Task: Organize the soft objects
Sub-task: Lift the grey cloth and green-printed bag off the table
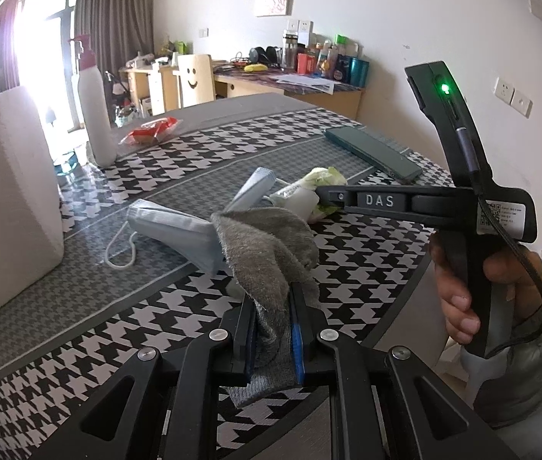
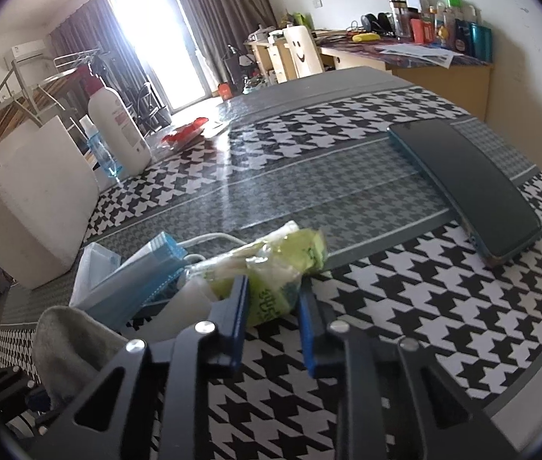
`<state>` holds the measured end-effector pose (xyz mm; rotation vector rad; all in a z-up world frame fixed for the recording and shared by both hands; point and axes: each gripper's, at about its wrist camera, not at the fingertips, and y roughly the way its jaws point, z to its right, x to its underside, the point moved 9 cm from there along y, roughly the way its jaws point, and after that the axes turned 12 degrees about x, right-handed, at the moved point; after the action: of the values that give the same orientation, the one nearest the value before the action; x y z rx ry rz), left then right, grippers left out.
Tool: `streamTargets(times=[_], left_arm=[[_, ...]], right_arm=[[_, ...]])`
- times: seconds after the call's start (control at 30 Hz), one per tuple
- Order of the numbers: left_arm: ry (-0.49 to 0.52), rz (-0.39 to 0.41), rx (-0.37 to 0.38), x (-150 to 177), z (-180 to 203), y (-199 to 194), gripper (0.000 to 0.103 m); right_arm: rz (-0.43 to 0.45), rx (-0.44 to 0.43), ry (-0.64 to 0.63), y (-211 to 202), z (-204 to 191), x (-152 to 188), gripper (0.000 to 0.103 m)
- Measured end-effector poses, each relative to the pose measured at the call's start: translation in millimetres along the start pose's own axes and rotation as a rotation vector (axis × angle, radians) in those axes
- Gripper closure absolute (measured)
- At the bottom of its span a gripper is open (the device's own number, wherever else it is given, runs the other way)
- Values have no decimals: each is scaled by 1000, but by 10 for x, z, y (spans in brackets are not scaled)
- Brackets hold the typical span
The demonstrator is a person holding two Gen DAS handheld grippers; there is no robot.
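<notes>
With the left gripper [image 1: 271,329] clamped on the grey cloth [image 1: 267,249] above the table [image 2: 405,299] and the right gripper's [image 2: 272,306] jaws narrowed around the green packet [image 2: 278,268], a shallow pinch could let either slip.

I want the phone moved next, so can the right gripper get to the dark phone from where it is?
Probably not yet: the right gripper is occupied with the green packet between its fingers, though bare tablecloth leads to the phone.
</notes>
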<state>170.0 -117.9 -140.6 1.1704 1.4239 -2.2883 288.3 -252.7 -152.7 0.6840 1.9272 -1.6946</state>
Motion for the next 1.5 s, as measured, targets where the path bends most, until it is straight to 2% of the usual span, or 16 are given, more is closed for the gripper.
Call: streamTargets(times=[0.23, 0.33, 0.57, 0.67, 1.13, 1.5], left_arm=[[-9, 31, -19, -40, -67, -127, 87], [-7, 42, -26, -61, -83, -164, 87], [-8, 58, -28, -80, -93, -221, 87], [-8, 64, -30, -76, -93, -248, 87], [2, 105, -49, -152, -102, -419, 87], [31, 166, -43, -311, -29, -645, 87]], right_arm=[[45, -3, 21, -202, 47, -83, 76], [79, 22, 21, -324, 86, -128, 76], [99, 36, 2, -449, 54, -157, 88], [97, 43, -8, -442, 21, -148, 90], [205, 64, 22, -810, 116, -338, 90], [226, 38, 13, -921, 13, -356, 90]])
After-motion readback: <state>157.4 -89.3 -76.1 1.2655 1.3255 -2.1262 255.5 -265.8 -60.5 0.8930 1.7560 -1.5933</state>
